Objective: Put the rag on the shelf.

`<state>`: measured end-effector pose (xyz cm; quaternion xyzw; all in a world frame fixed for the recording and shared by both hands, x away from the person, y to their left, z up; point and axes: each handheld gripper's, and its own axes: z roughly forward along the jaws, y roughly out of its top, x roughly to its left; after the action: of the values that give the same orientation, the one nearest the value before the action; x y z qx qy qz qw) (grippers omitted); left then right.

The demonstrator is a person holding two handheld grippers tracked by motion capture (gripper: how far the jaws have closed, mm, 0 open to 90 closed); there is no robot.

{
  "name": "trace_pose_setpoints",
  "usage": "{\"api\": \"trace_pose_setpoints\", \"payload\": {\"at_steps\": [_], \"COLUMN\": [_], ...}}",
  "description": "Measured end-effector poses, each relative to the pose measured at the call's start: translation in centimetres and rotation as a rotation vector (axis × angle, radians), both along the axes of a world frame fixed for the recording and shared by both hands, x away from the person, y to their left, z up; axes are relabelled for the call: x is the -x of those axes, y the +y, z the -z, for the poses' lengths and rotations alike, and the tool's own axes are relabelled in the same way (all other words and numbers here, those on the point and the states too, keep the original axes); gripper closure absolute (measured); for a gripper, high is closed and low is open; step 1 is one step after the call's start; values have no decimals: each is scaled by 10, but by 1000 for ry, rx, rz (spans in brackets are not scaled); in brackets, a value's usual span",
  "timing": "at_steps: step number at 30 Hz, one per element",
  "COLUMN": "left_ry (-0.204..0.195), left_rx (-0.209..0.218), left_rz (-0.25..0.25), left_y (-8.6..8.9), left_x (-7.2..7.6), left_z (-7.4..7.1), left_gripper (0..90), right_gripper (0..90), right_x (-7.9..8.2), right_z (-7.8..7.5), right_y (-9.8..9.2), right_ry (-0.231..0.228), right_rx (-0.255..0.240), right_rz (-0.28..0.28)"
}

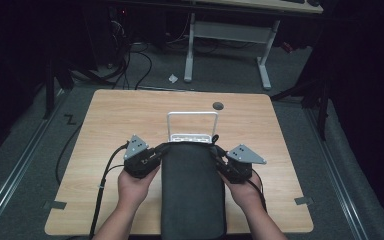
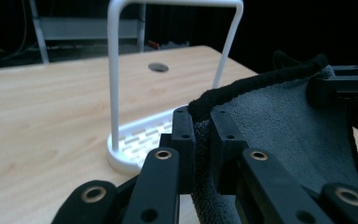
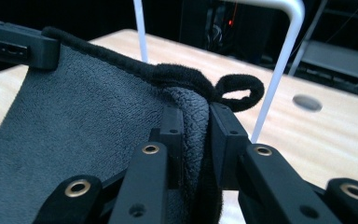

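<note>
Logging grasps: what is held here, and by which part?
A dark grey terry towel, pinched at its far corners by the left hand-held gripper and right hand-held gripper.

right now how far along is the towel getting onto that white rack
Done: both far corners are gripped. The left gripper and right gripper are each shut on a corner of the dark grey towel, its far edge stretched between them. In hand: that edge is held just short of the white rack. Left: nothing hangs over the rack's bar yet, so the draping remains.

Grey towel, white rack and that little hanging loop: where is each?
grey towel (image 1: pixel 192 192), high view, middle of the cloth.
white rack (image 2: pixel 113 74), left gripper view, left upright bar.
hanging loop (image 3: pixel 240 88), right gripper view, loop's band.
</note>
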<state>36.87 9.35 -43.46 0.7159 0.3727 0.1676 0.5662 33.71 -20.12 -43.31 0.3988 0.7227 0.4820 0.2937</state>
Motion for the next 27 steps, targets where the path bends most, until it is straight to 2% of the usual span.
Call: {"api": "trace_pose_setpoints", "payload": {"at_steps": [4, 9, 13, 20, 27], "left_ry": [-27, -72, -100, -136, -165], "left_rx": [19, 13, 14, 47, 59], "left_rz": [-11, -17, -25, -32, -37], "left_y": [0, -1, -2, -2, -3], "left_x": [-4, -9, -13, -18, -23], "left_z": [-15, -32, -43, -59, -70], "left_gripper": [818, 822, 822, 822, 823], "right_gripper": [773, 773, 773, 773, 773], "right_x": [-5, -10, -14, -18, -21], "right_z": [-13, -28, -39, -56, -68], "right_y": [1, 1, 1, 2, 2], "right_ry": [-31, -78, -96, -136, -165], "right_rx": [-12, -28, -43, -51, -55], "right_rz": [3, 10, 14, 17, 24]}}
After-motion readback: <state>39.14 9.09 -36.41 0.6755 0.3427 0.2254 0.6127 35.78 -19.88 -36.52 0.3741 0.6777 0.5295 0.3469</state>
